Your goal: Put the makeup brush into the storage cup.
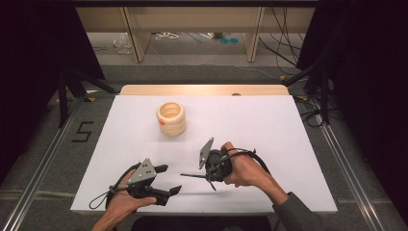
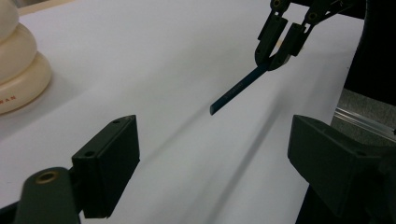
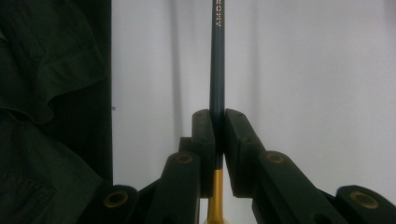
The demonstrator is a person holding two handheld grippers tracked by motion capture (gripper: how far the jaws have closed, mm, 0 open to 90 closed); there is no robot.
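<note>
Carry step, by the look of it: R fingers (image 3: 217, 140) pinching dark pencil (image 1: 192, 175) near its gold end, held level above white bench (image 1: 269, 125), tip toward L fingers (image 1: 166, 180). L spread wide, nothing between, low over bench's near edge. Next prob. needs a swing to ribbed cream cup (image 1: 171, 118) farther back, then tipping pencil upright over its mouth.

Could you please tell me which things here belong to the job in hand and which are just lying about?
In the job:
- pencil, clamped in the right gripper
- left gripper, jaws open, nothing between them
- possibly the cream ribbed holder

Lying about:
- cables on the floor beyond the table
</note>
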